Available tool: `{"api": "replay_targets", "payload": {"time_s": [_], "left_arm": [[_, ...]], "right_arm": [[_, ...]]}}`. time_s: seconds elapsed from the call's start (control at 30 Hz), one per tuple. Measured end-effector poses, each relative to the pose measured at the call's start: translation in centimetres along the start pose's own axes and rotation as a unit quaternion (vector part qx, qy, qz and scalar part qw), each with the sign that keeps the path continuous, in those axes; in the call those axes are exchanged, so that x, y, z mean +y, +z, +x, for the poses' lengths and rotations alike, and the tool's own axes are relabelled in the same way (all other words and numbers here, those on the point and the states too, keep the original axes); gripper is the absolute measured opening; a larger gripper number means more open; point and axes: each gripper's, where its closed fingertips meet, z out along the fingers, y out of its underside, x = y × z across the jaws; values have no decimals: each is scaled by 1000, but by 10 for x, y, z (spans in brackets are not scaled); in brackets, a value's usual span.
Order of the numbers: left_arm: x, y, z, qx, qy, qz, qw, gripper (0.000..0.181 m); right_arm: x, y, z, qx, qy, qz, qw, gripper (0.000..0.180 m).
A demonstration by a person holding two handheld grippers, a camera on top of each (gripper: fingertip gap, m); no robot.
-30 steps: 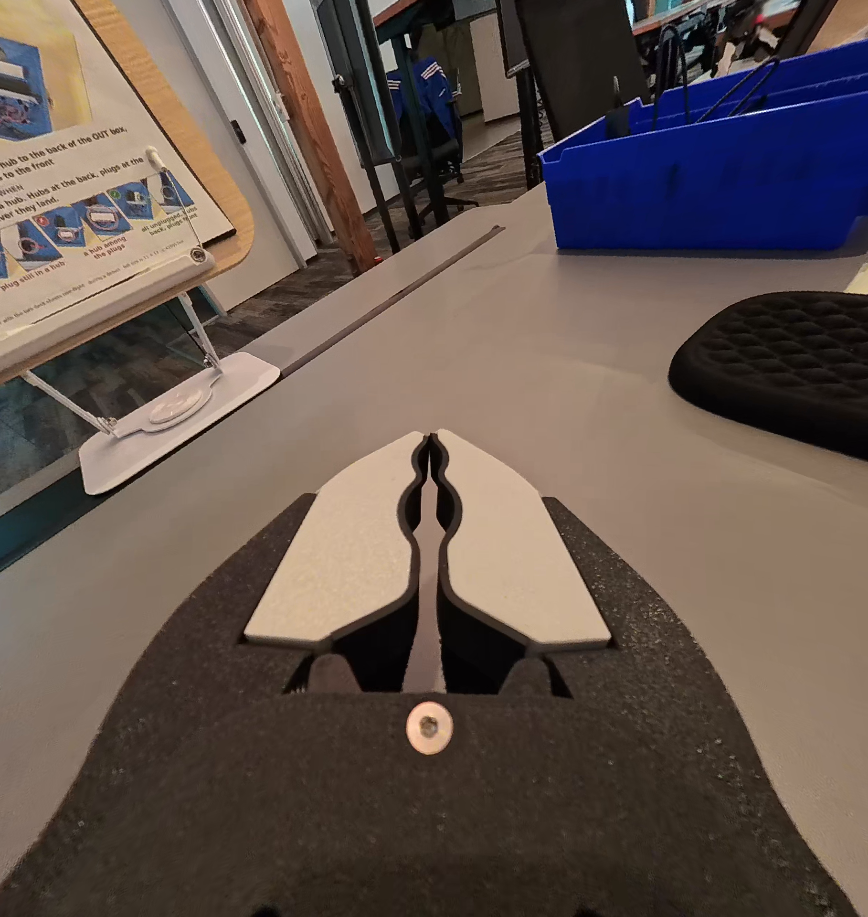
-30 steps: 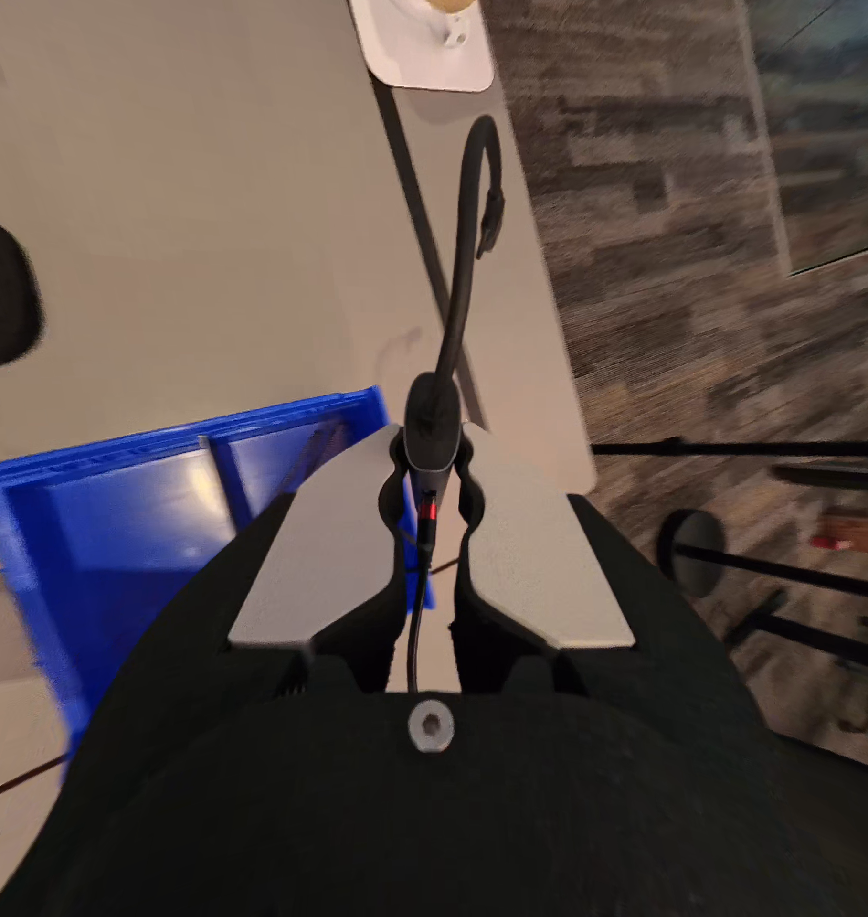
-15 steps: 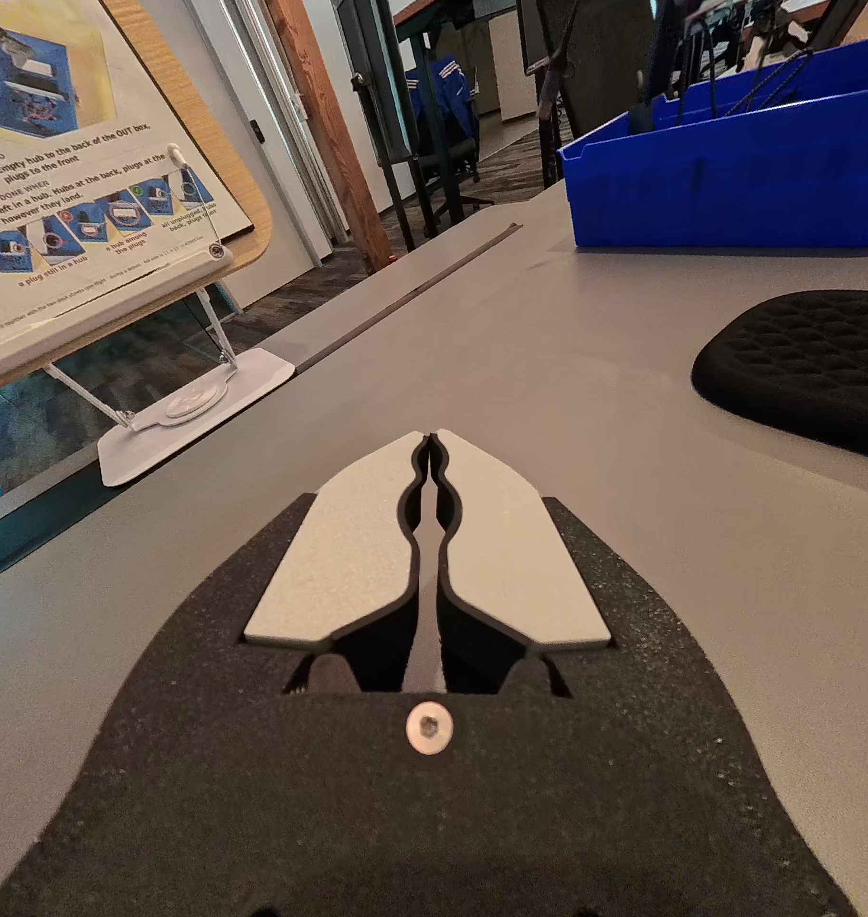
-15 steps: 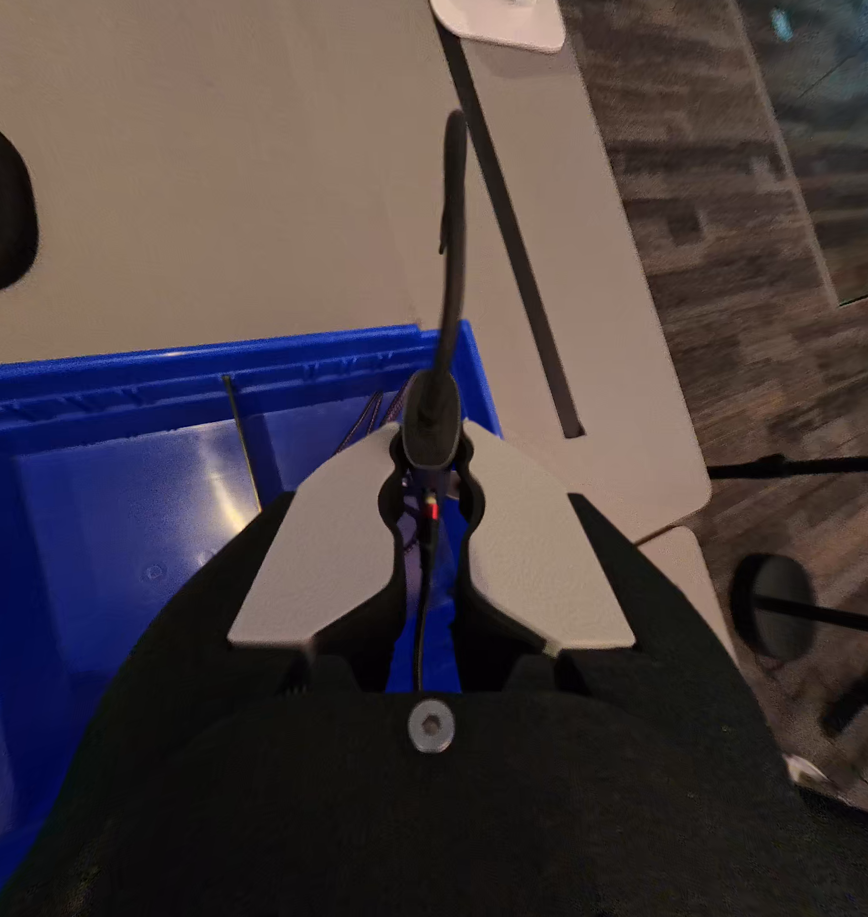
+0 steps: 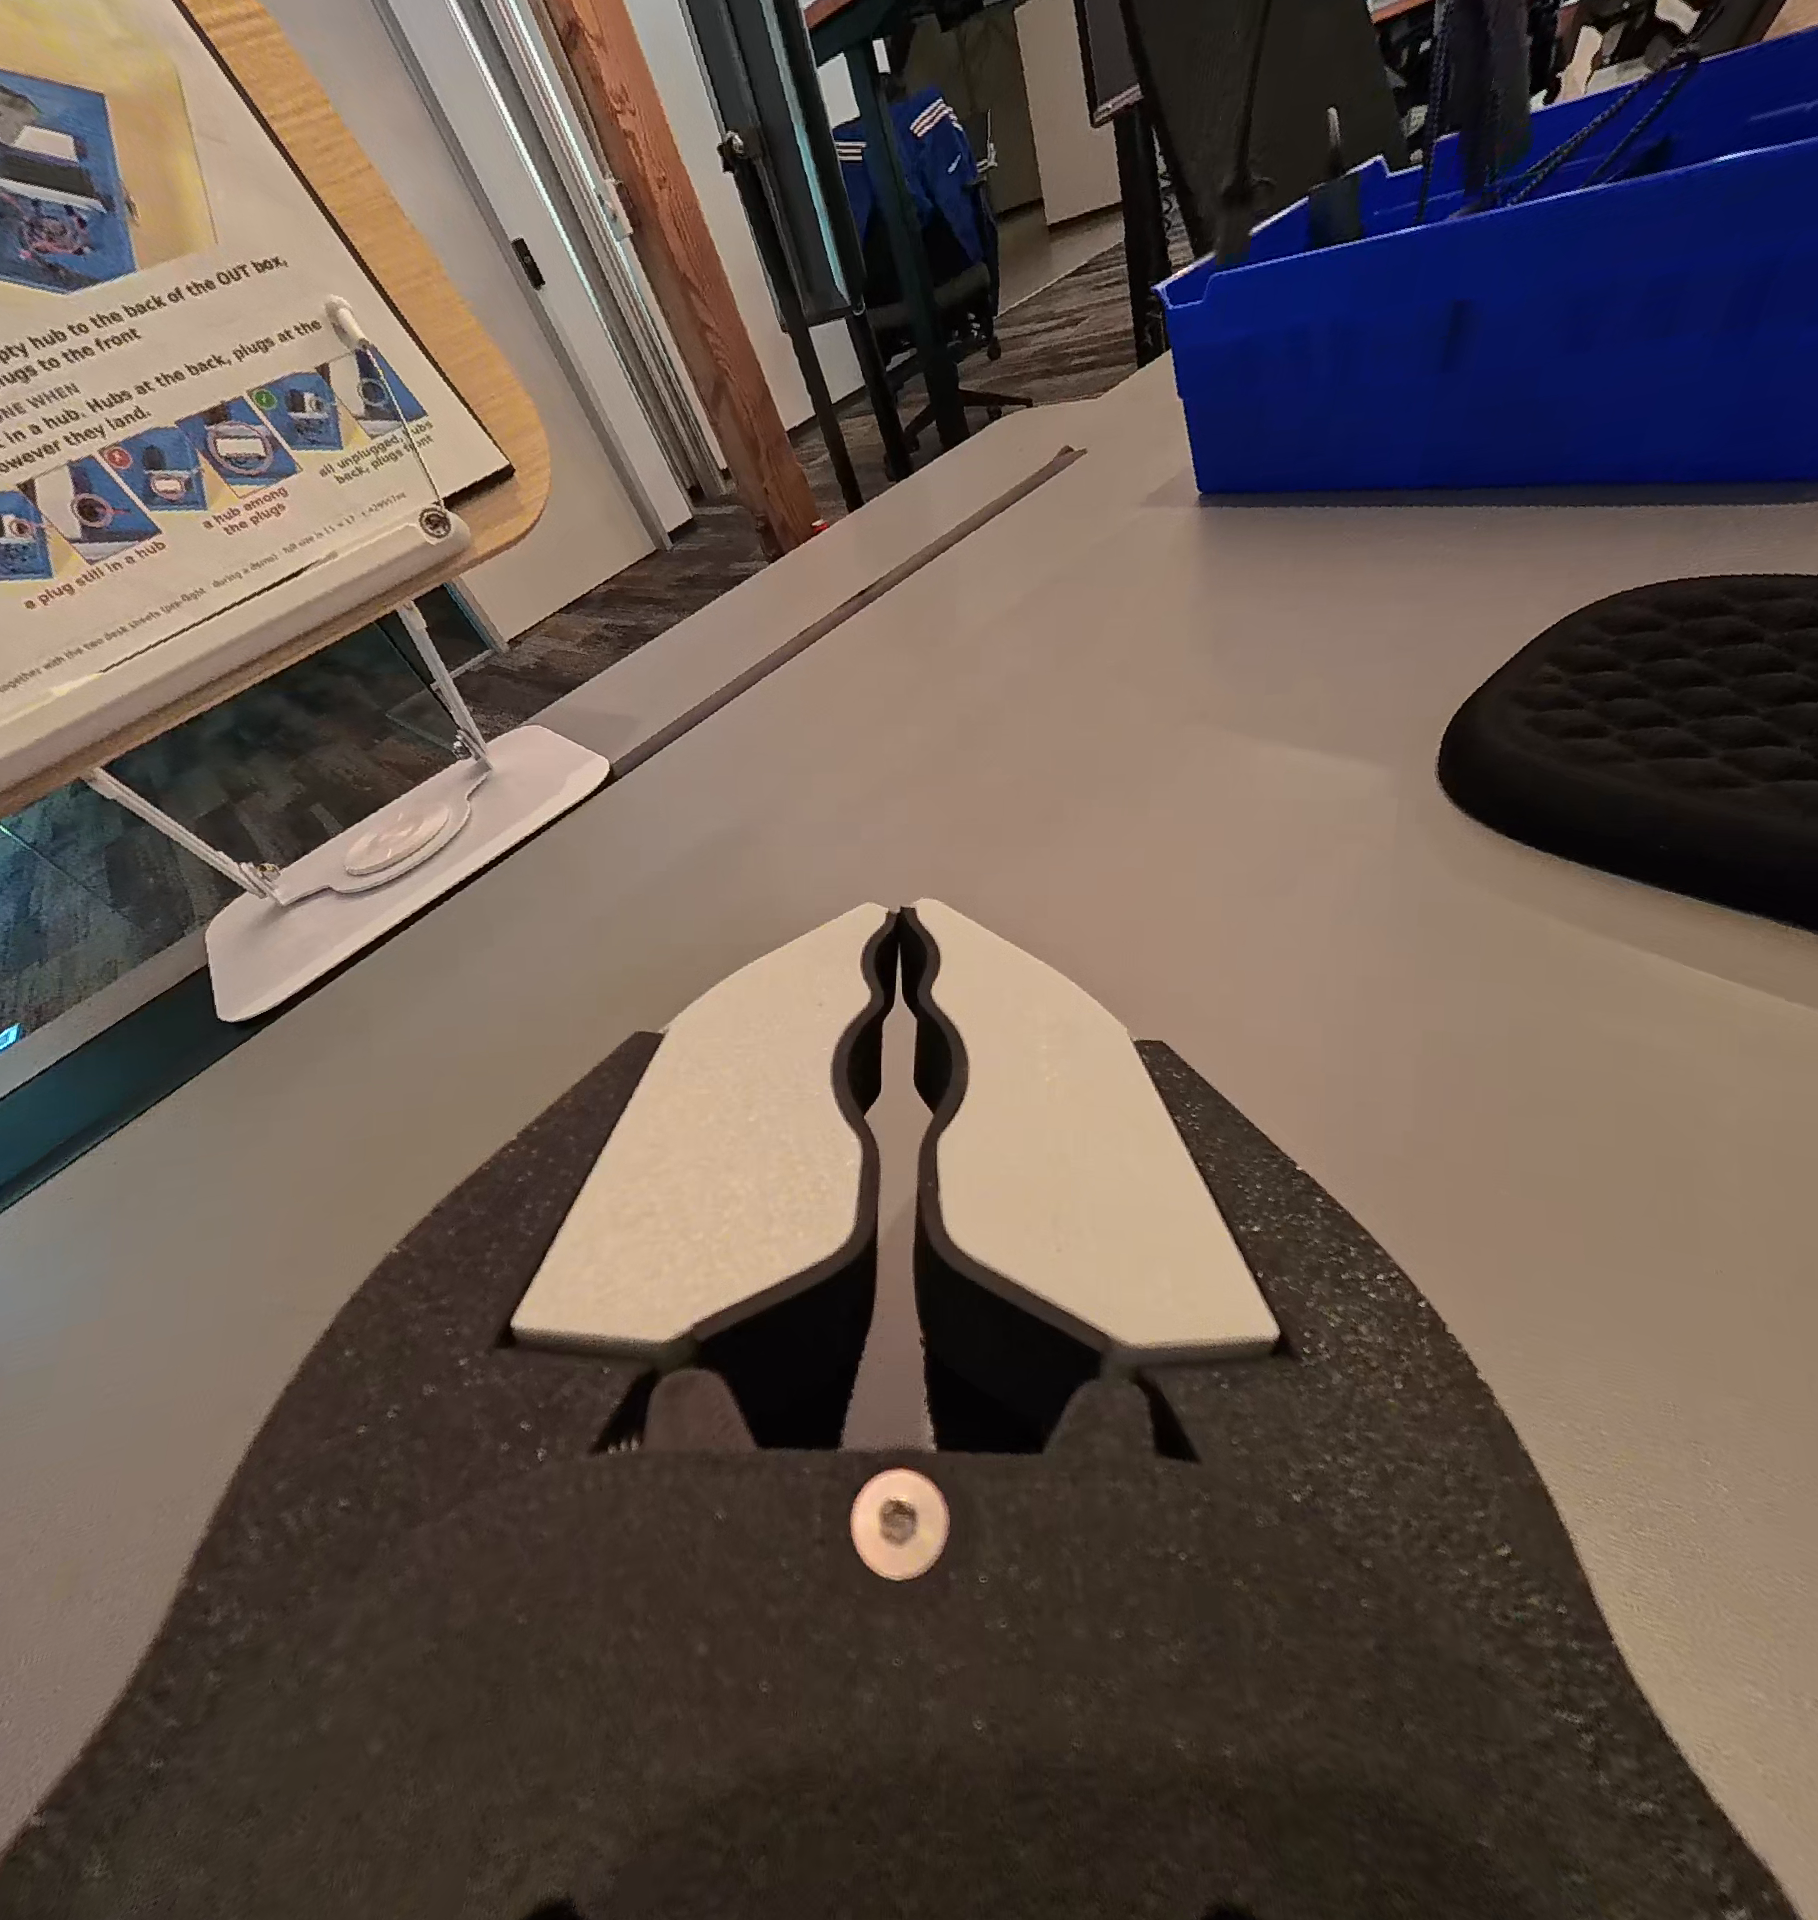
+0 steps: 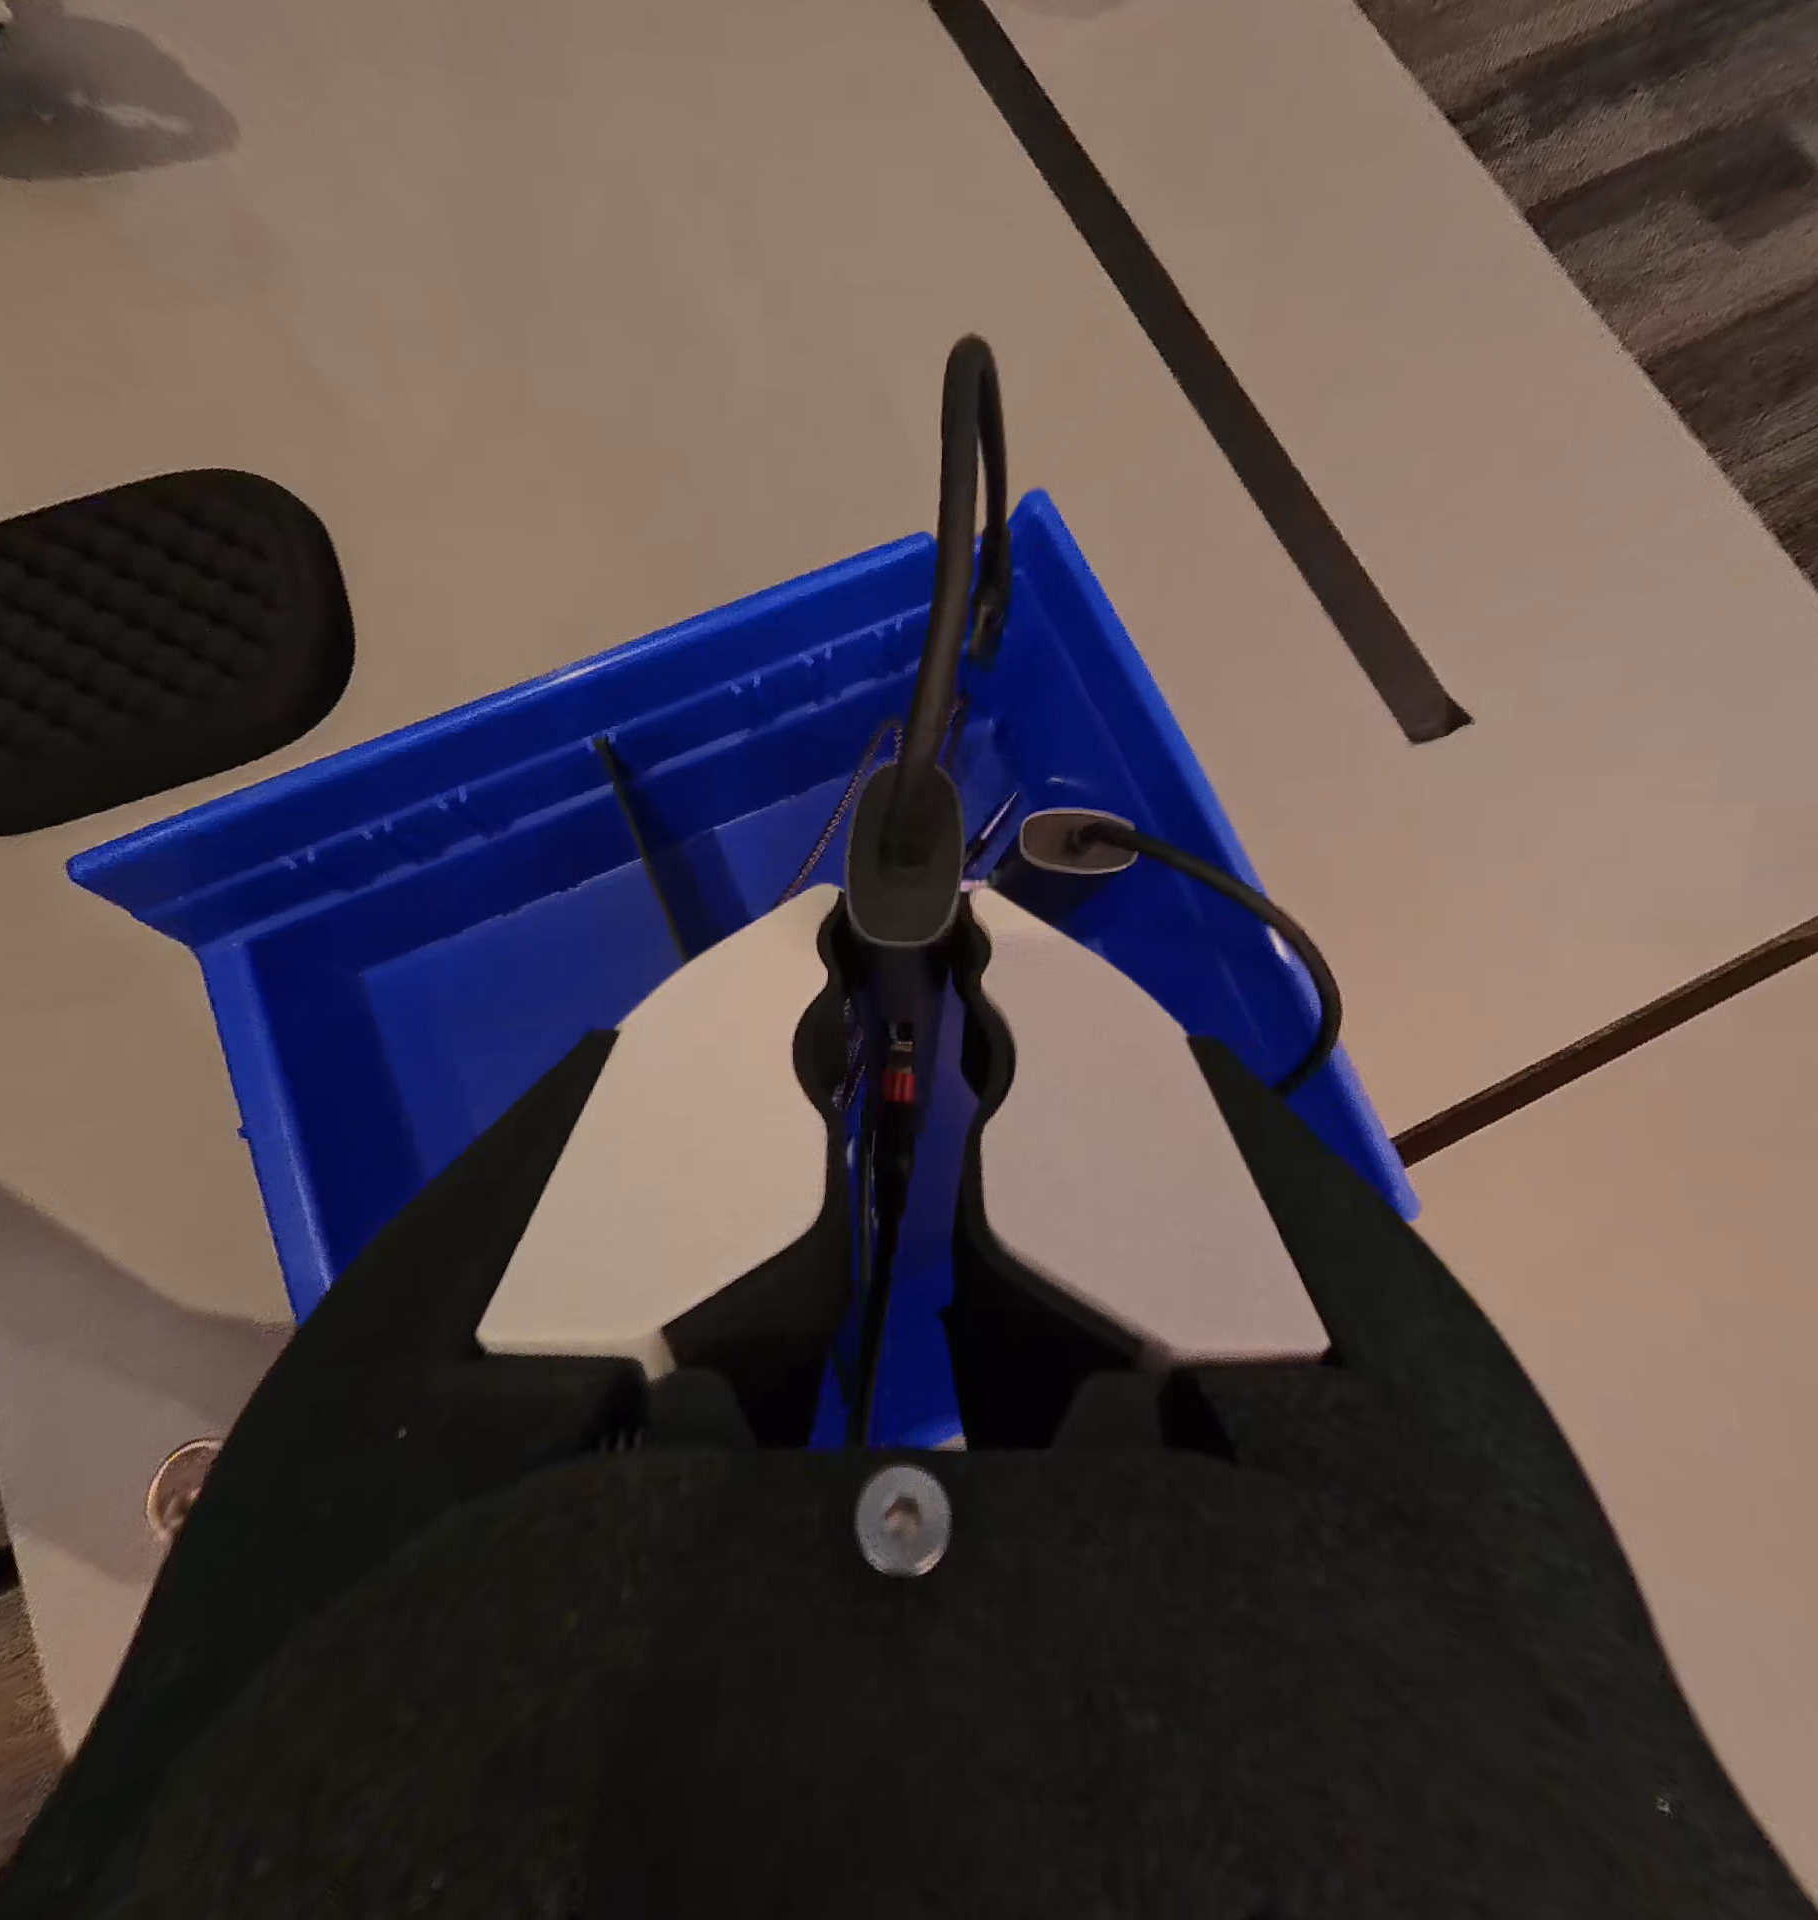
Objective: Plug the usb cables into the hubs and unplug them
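The right gripper [image 6: 903, 914] grasps a hub [image 6: 903, 862] at its tips, above the far-right corner of the blue bin [image 6: 385, 831]. The hub's lead [image 6: 962, 499] arcs far, its plug hanging at the bin wall. A second hub [image 6: 1076, 840] lies just right. Risk: the lead may snag on the wall or fall outside. The left gripper [image 5: 901, 920] is clenched, empty, over the table [image 5: 1144, 748].

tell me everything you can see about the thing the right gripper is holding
The hub is a slim dark grey oval-ended body, clamped upright between the right gripper's tips above the blue bin. A stiff black cable rises from its top, arches over and hangs down to a plug near the bin's rim. Below the tips a red-marked plug with a thin black wire appears attached.
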Motion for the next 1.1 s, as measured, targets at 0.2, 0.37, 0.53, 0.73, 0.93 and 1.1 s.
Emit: {"api": "replay_targets", "payload": {"time_s": [0.2, 0.37, 0.53, 0.73, 0.93, 1.1], "left_arm": [[1, 1, 1, 3, 0, -4, 1000, 0], [4, 3, 4, 8, 3, -12, 1000, 0], [6, 5, 6, 11, 4, -18, 1000, 0], [9, 5, 4, 9, 2, -26, 1000, 0], [9, 3, 2, 7, 1, -25, 1000, 0], [7, 1, 4, 6, 9, -28, 1000, 0]], "right_arm": [[47, 22, -1, -26, 34, -127, 991, 18], [47, 48, -1, -41, 22, -138, 989, 18], [49, 58, 10, -27, 5, -193, 981, 18], [53, 64, 13, -32, 6, -241, 970, 24], [36, 39, 28, 50, -26, -245, 968, 39], [22, -2, 16, 114, -21, -220, 969, 34]]}}
